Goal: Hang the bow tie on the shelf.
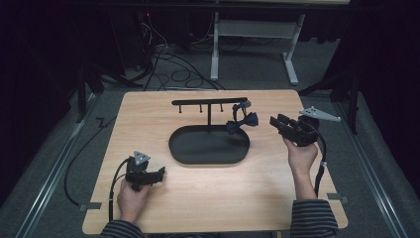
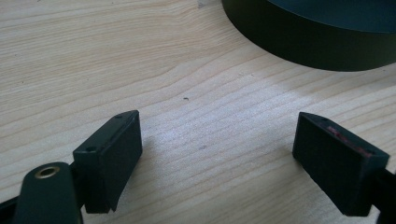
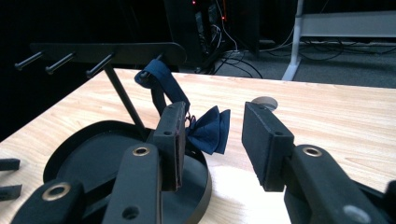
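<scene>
**Lab / recording studio setup**

Dark room, black walls or curtains all round. Wooden table (image 1: pixel 213 198) at centre on grey carpet (image 1: pixel 257 69). Loose cables (image 1: pixel 173 69) on the floor at 12 o'clock, red equipment lights (image 3: pixel 223 3) behind them. White desk frame (image 1: pixel 252 34) at 1 o'clock. Metal rails (image 1: pixel 49 173) run along the floor at 9 and 3 o'clock. Looks like a test rig, not a home.

table (image 1: pixel 208 198): pale matt wood | tray (image 1: pixel 178 148): matt black | bow tie (image 3: pixel 210 130): cloth
</scene>
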Available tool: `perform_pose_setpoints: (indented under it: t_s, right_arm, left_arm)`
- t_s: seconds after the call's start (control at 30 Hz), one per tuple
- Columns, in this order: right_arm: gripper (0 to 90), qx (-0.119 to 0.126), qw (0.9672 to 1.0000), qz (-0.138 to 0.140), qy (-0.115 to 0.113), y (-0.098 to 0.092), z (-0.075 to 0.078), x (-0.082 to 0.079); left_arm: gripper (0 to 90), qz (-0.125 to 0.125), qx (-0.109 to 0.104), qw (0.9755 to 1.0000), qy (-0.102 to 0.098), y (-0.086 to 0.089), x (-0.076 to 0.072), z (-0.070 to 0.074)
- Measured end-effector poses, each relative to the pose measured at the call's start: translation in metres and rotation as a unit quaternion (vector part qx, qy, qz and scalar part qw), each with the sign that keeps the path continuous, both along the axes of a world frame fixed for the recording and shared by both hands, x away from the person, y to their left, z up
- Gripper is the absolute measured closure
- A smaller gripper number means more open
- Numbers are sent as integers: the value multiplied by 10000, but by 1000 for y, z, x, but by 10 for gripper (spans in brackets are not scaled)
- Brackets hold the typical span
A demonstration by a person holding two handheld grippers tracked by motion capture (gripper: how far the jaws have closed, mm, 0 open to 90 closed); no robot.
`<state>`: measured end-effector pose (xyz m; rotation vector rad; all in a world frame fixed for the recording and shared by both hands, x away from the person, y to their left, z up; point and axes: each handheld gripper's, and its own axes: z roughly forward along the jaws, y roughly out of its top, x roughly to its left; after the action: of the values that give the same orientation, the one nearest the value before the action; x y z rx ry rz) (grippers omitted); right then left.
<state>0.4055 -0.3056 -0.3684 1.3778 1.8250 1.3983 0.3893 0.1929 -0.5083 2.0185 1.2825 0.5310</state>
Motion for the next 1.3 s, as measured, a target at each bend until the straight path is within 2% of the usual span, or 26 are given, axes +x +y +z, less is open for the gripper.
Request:
perform_pose_setpoints:
  t_s: [0.4,0.57,0.97,1.07,1.3]
  right_arm:
    - [609,-41,10000,46,-39,-1,-2,-12]
    - [607,-228,9997,41,-54,1,-4,-17]
    - [606,-275,9995,131,-48,5,-9,-26]
    - [606,-376,9992,93,-67,5,-8,-29]
    - [605,-337,9994,75,-57,1,-11,-37]
  left_arm:
    - [161,1,0,10000,0,0,0,0]
    - [161,1,-1,10000,-1,0,0,0]
    - [161,1,0,10000,0,0,0,0]
    - [160,0,0,10000,0,0,0,0]
    - [160,0,0,10000,0,0,0,0]
